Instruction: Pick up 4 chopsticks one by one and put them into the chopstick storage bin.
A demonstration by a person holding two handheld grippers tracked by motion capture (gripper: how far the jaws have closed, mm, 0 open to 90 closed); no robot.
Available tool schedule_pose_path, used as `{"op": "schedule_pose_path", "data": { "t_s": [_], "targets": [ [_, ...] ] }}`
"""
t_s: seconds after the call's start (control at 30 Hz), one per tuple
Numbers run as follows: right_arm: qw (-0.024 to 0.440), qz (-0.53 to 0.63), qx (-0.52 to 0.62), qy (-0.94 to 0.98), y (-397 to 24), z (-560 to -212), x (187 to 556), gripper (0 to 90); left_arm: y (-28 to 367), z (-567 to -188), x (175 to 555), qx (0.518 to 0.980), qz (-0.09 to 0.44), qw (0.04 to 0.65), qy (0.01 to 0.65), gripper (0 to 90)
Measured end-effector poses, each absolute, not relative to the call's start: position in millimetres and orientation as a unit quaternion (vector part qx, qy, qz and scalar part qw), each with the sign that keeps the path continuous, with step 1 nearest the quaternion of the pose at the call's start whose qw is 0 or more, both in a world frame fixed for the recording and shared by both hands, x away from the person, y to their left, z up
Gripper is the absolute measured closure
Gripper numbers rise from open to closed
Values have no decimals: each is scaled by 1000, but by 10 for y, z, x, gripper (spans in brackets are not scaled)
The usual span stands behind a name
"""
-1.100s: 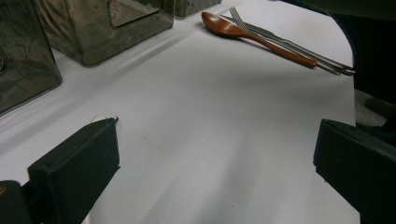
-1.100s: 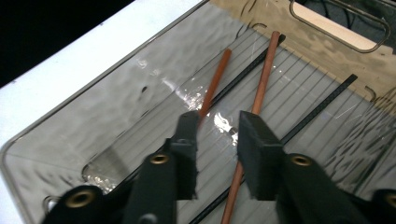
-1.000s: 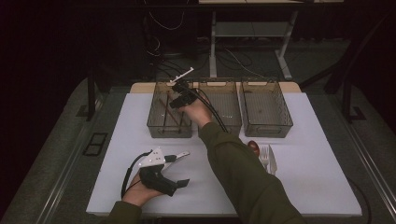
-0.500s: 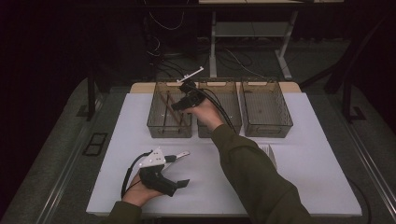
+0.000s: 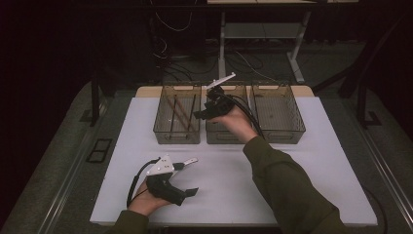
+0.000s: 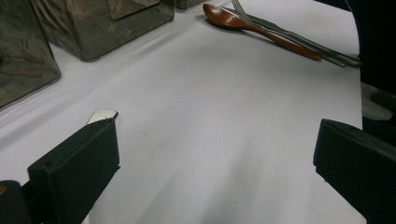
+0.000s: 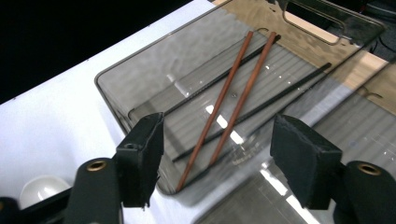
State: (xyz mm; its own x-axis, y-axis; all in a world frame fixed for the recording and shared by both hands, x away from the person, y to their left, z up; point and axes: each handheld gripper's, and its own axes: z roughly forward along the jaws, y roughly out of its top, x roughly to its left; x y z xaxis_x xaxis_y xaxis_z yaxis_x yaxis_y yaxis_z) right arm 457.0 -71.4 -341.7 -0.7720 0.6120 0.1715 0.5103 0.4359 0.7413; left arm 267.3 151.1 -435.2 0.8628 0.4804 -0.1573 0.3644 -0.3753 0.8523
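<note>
My right gripper [image 5: 207,111] hovers above the near edge of the middle clear bin [image 5: 221,137]. Its jaws [image 7: 222,158] are open with nothing between them and have just been opening. Below them, in the right gripper view, lies the left bin [image 7: 116,74] holding two brown chopsticks [image 7: 233,93] and two black chopsticks [image 7: 289,91]. The high view shows those chopsticks [image 5: 182,109] in the left bin [image 5: 176,141]. My left gripper [image 5: 192,176] rests low over the white table [image 5: 219,180] at the front left, open and empty [image 6: 215,154].
A third clear bin [image 5: 277,114] stands at the back right. A brown spoon [image 6: 233,21] and a metal fork [image 6: 289,35] lie together on the table beyond the left gripper. The right sleeve [image 5: 287,190] crosses the table's right half.
The right hand has moved to the right and slightly up, from over the left bin to over the middle bin. Its sleeve now covers the cutlery. The left gripper has stayed still.
</note>
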Motion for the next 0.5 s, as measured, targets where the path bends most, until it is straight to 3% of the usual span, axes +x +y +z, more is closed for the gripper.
{"op": "schedule_pose_path", "data": {
  "t_s": [0.5],
  "targets": [
    [64, 441, 327, 833, -1321, -3414, 4280, 329, 1514, -4357, 2675, 826, 59, 497, 261, 0]
  ]
}}
